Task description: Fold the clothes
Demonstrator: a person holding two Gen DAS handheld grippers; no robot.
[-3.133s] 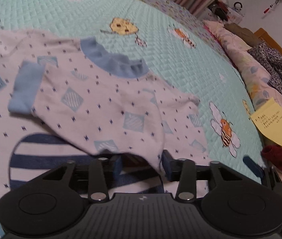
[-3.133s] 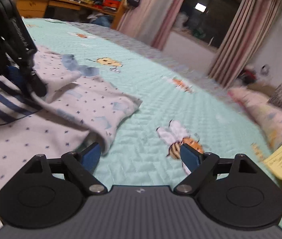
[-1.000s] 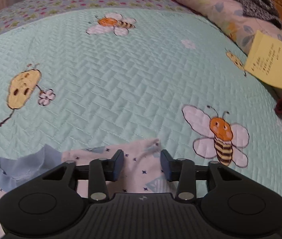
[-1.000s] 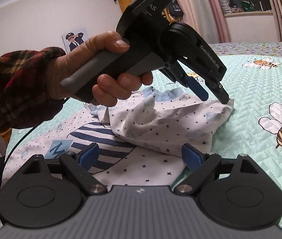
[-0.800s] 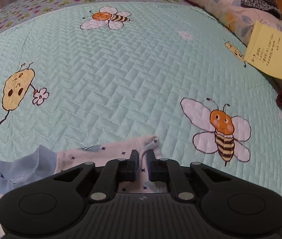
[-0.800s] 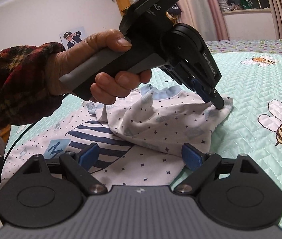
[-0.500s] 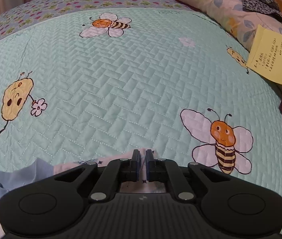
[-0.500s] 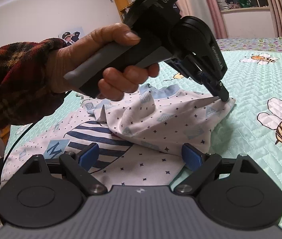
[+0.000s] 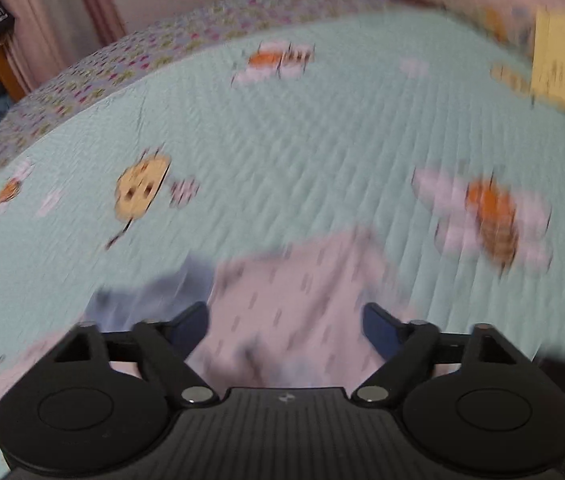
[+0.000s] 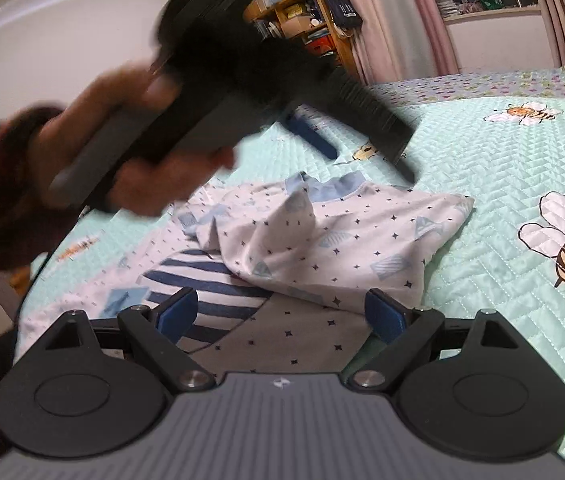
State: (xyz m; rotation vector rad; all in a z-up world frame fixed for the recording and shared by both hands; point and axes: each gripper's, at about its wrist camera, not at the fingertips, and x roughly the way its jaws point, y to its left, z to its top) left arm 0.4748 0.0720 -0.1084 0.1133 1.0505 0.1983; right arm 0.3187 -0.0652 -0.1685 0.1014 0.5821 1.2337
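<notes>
in the left wrist view, which is badly smeared by motion, i am seeing the left gripper (image 9: pixel 284 326) with its fingers (image 9: pixel 190 326) spreading apart and nothing pinched between them; the white patterned shirt (image 9: pixel 302 284) is lying on the quilted bed (image 9: pixel 282 140) just ahead of and under the gap, its blue collar (image 9: pixel 154 296) off to the left, and i cannot tell whether any cloth is brushing the pads. in the right wrist view i am seeing the same left gripper (image 10: pixel 366 152) from the side, gripped by a hand (image 10: pixel 134 152) in a dark plaid sleeve, hovering above the shirt (image 10: pixel 342 248) and clear of it. one side of the shirt is lying folded over onto the body, with the blue-striped print (image 10: pixel 202 276) partly covered, so i am judging the first fold as laid and the other side and the final fold as not yet done. the right gripper (image 10: pixel 282 314) is holding its fingers (image 10: pixel 174 314) wide apart and gripping nothing, with the shirt's near part lying between and just beyond them.
</notes>
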